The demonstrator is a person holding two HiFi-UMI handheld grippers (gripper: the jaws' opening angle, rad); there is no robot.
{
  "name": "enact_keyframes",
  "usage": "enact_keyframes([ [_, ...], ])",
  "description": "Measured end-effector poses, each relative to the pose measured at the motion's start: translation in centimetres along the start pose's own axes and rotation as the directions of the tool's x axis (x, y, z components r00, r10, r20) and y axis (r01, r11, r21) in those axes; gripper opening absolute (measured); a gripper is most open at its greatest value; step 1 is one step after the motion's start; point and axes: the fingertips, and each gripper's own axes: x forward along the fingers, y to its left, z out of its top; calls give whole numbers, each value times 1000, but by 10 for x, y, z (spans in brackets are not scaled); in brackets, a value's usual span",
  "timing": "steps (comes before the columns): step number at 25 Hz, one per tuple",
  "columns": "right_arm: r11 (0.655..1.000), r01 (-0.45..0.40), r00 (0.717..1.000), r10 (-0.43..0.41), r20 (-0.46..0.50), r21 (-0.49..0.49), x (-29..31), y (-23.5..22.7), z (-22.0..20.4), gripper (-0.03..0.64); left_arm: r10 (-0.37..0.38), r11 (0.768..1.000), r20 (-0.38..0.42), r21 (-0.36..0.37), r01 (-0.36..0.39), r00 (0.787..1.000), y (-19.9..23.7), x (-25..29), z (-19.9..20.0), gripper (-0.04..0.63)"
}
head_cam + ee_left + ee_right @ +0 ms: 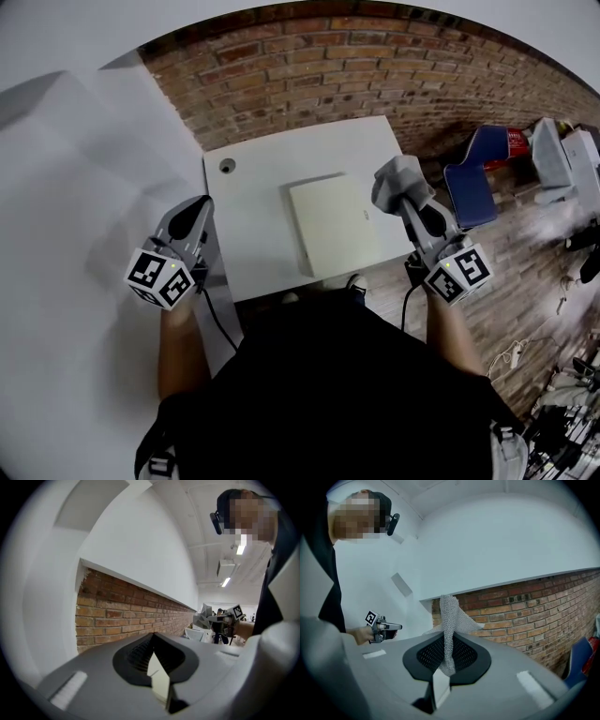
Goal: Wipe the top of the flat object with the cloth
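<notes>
Tongs at left: the left gripper [200, 208] hangs beside the left edge of the table [246, 192]. Its jaws are pressed together on nothing and point to the far brick wall [309, 66]. It looks idle to me.
Flat object: the cream flat object [333, 225] lies on the right half of the table top. Its long axis runs near to far, a little turned, and its top is bare.
Cloth: the grey mesh cloth [397, 178] is bunched at the tip of the right gripper [409, 201]. It is pinched between the jaws, and most of it stands free beyond them.
Key relation: the flat object is just to the left of the cloth and a little nearer. The right gripper is clearly the closer one; the left gripper is well apart.
Pose at right: the right forearm [452, 328] is stretched forward. The gripper is about level, aimed at the wall and not at the table.
Next move, my guess: tip down, go left, lay the cloth on the top.
</notes>
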Motion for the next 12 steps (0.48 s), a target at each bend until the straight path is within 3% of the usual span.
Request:
enact_keyframes([
  [12,999,-31,1000,31,-3,22,-16,-50,-4,14,39,999,-49,-1,-39,998,-39,23,-14,2],
])
